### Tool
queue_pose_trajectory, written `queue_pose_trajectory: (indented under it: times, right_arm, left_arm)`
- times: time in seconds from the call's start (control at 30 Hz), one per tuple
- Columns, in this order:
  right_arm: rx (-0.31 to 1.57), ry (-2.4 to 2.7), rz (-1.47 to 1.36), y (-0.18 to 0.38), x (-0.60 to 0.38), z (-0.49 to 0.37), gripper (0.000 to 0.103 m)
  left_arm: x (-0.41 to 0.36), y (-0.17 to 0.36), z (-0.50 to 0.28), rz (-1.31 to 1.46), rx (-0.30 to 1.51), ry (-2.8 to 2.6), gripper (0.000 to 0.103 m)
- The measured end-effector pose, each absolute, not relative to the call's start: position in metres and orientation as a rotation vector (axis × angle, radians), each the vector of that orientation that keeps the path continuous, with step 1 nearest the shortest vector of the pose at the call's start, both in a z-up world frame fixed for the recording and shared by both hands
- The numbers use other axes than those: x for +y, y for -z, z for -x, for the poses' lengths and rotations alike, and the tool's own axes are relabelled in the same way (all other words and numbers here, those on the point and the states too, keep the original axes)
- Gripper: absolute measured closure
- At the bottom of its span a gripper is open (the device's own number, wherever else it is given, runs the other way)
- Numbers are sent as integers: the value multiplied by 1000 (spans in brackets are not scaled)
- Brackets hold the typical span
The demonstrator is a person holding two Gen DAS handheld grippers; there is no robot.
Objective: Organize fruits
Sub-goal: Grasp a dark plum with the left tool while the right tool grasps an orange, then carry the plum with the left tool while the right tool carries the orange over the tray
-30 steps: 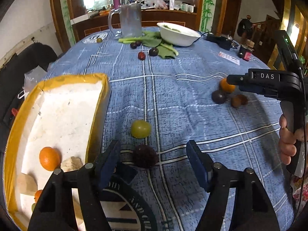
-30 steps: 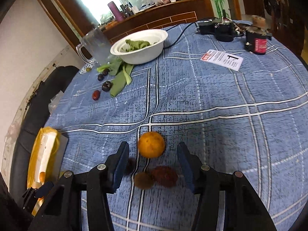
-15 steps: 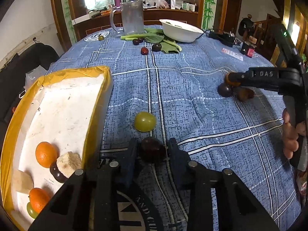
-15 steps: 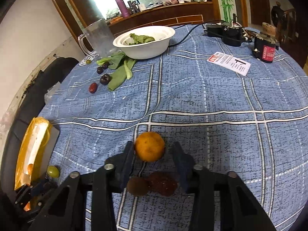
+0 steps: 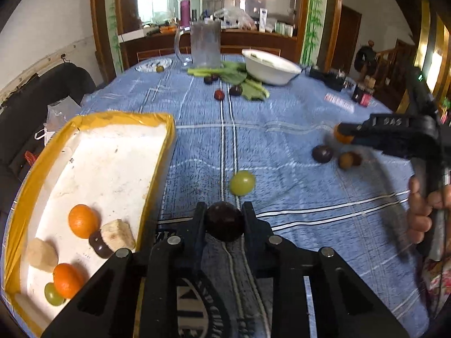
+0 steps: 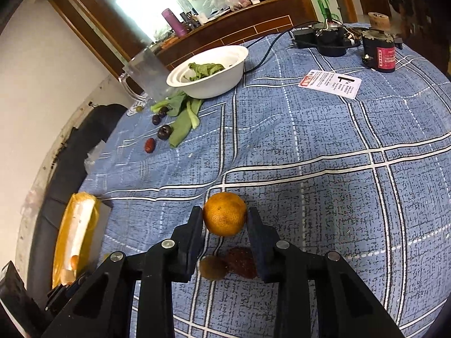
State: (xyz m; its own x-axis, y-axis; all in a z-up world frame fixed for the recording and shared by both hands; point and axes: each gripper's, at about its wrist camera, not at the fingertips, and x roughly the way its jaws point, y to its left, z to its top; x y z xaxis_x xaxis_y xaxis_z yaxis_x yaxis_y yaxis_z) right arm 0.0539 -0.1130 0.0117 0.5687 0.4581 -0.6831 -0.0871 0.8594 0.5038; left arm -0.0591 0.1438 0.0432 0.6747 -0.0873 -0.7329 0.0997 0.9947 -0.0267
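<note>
1. Gripping nearest to us, our left gripper [image 5: 224, 221] has both pads pressed on a dark round fruit [image 5: 224, 223], just right of the yellow-rimmed tray [image 5: 157, 169].
2. Our right gripper [image 6: 225, 219] is clamped on an orange [image 6: 224, 217]; a small brown fruit [image 6: 212, 267] and a reddish-brown fruit [image 6: 241, 262] lie on the cloth under its fingers, far to the right of the tray.
3. Inside the tray, at its near end, we see two oranges [image 5: 82, 220], a green grape [image 5: 52, 293], a dark fruit [image 5: 98, 244] and pale cut pieces [image 5: 118, 234]; the far half of its white floor is bare.
4. Just beyond the tray's near right corner, a green grape [image 5: 242, 182] sits loose on the blue checked tablecloth [image 5: 282, 197].
5. Farther right of the tray, a dark plum [image 5: 322, 153] rests near the right gripper.
6. Past the tray's far end, a red date [image 5: 219, 94] and dark fruits [image 5: 235, 90] lie by leafy greens [image 5: 248, 84].
7. Beyond those, a white bowl [image 6: 222, 80] holds green leaves [image 6: 204, 70], and a clear pitcher [image 5: 205, 45] stands beside it; we cannot tell its contents.
</note>
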Motion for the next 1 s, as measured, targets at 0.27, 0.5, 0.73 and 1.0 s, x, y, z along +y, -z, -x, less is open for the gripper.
queue_pose_trajectory:
  times: [0.27, 0.5, 0.73, 1.0]
  right_arm:
    - [909, -421, -485, -19, -103, -46, 69]
    - [906, -514, -475, -26, -83, -33, 69]
    - [944, -629, -539, -25, -66, -21, 68]
    - [933, -674, -449, -48, -9, 8, 68]
  left_arm:
    - [144, -67, 90, 7, 744, 91, 79]
    - [160, -87, 108, 44, 698, 57, 79]
    - [191, -96, 121, 96, 679, -1, 79]
    - [242, -103, 110, 104, 696, -54, 79]
